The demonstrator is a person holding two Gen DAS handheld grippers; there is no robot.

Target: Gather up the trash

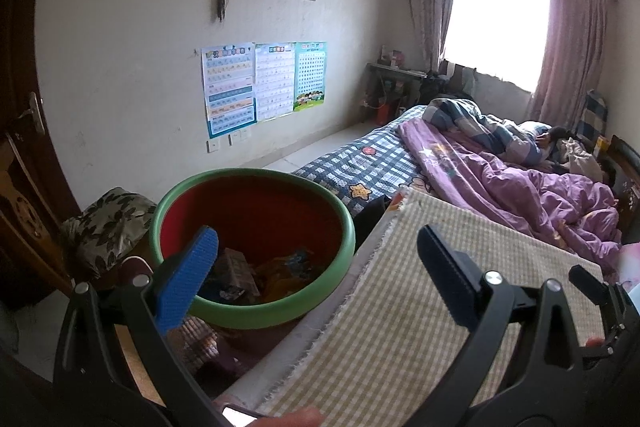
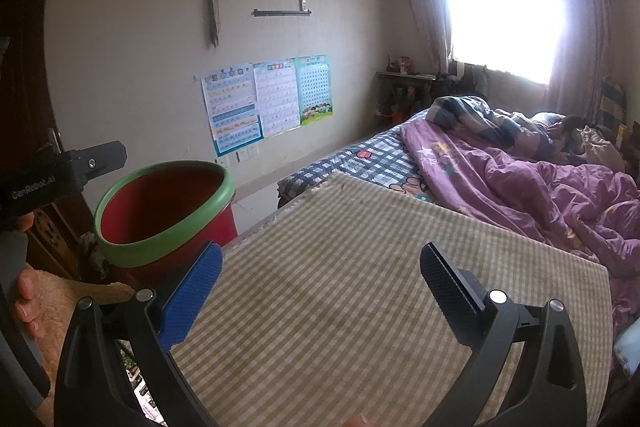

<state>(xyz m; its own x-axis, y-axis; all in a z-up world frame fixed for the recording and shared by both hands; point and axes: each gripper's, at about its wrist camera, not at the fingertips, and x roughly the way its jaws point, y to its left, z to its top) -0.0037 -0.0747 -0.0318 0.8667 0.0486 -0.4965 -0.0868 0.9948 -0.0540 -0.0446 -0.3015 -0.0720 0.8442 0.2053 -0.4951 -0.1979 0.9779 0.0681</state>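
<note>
Spreading wide with nothing held, the left gripper is seen above the rim of the red bin, where wrappers are piled. The right gripper is likewise held apart and empty over the checked cloth, with the bin just beside its edge.

Both wrist views look along the bed toward the window, sharing the red bin and checked cloth.
</note>
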